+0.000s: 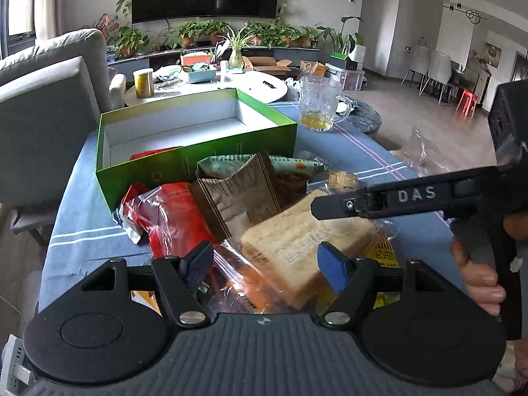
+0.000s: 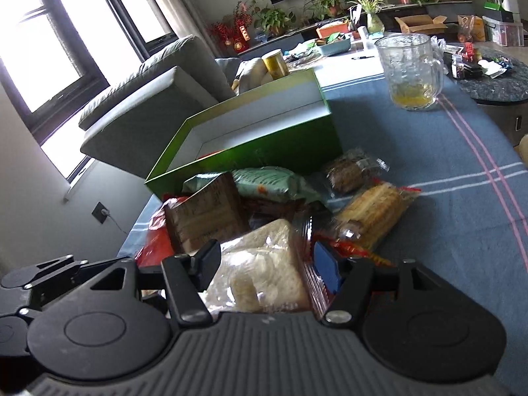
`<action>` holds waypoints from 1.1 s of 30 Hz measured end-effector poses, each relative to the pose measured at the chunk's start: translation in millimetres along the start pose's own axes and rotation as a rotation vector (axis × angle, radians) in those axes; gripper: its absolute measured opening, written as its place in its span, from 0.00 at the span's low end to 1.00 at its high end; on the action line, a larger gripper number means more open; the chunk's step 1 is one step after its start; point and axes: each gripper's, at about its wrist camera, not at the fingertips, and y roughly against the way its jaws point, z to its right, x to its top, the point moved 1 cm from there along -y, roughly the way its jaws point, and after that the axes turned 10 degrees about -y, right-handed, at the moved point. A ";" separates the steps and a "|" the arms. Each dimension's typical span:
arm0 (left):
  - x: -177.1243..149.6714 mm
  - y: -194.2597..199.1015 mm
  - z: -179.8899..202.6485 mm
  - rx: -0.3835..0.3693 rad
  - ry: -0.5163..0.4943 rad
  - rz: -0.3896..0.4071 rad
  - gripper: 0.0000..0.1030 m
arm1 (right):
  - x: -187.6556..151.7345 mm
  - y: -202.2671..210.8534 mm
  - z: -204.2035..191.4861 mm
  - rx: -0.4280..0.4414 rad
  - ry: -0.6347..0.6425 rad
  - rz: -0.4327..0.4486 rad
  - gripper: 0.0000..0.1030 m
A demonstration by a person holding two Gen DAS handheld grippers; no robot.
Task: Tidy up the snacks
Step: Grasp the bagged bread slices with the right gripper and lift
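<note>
Right wrist: right gripper (image 2: 265,264) spread around bagged bread (image 2: 264,264) — left gripper (image 1: 264,264) likewise spread (unclamped).

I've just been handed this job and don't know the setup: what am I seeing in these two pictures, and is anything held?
No robot arm: a person holds a gripper in each hand, each with a fisheye camera looking along its jaws. One picture comes from the left gripper, the other from the right gripper; the left view also shows the right one sideways, in the person's right hand. On the blue tablecloth stand an open green box and a glass mug, with a pile of snack packets before the box. The left jaws are open, holding nothing. The right jaws straddle the bread packet; whether they pinch it, I cannot tell.
</note>
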 end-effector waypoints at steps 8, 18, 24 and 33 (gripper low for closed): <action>-9.9 2.5 -0.7 0.010 0.002 -0.026 0.66 | -1.9 7.3 -1.0 -0.003 -0.012 0.016 0.84; -15.6 -4.8 8.6 -0.007 -0.032 -0.057 0.71 | -3.6 0.9 1.6 -0.008 -0.026 -0.005 0.84; -17.5 -7.6 10.8 -0.029 -0.028 -0.062 0.71 | -5.3 -2.3 -0.6 -0.001 -0.022 -0.022 0.84; -11.4 -2.6 16.0 -0.033 -0.043 -0.028 0.61 | -11.2 3.4 -16.0 0.016 0.034 -0.014 0.84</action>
